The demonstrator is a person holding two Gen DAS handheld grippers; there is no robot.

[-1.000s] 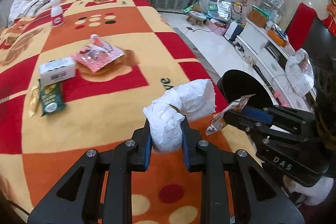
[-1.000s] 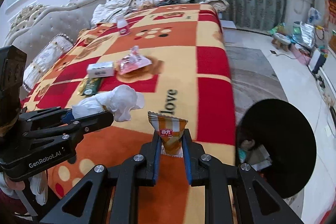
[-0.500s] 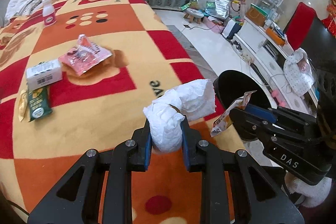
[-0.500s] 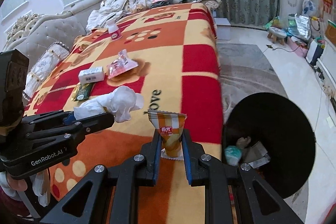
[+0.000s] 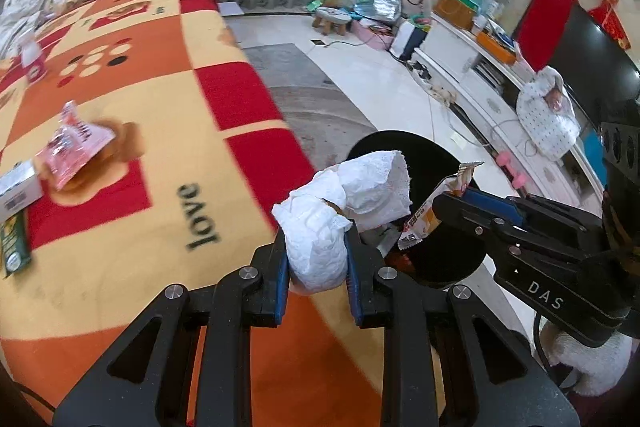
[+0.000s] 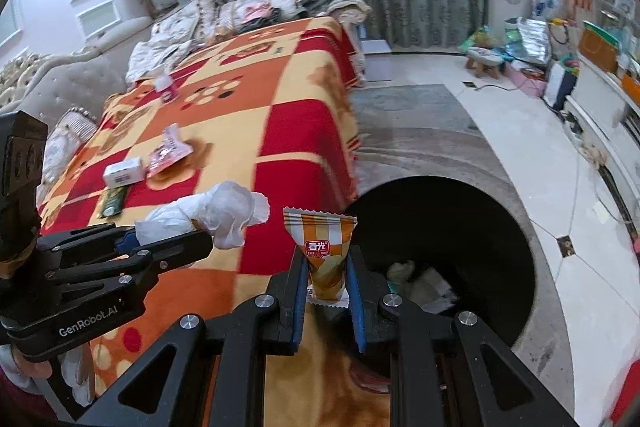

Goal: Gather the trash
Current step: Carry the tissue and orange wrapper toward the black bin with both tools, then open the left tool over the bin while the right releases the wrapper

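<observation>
My left gripper (image 5: 317, 247) is shut on a crumpled white tissue wad (image 5: 320, 231), held at the blanket's right edge beside the black trash bin (image 5: 456, 255). My right gripper (image 6: 326, 273) is shut on an orange-and-white striped snack wrapper (image 6: 322, 247), just over the bin's (image 6: 492, 235) near rim. The bin holds some paper scraps. In the left wrist view the right gripper (image 5: 448, 205) with its wrapper (image 5: 424, 215) hangs over the bin. In the right wrist view the left gripper (image 6: 168, 241) with the tissue (image 6: 224, 213) hovers over the blanket.
On the red, orange and cream blanket (image 5: 140, 99) lie a pink packet (image 5: 74, 147), a white box (image 5: 16, 187), a green sachet (image 5: 14, 243) and a small white bottle (image 5: 32, 61). Pillows sit at the far end. Past the bin are tiled floor, a grey rug and a cluttered TV cabinet (image 5: 488, 75).
Both grippers have carried their loads rightward off the blanket toward the bin; the bin looms larger and closer in both views. Both grips are unchanged.
</observation>
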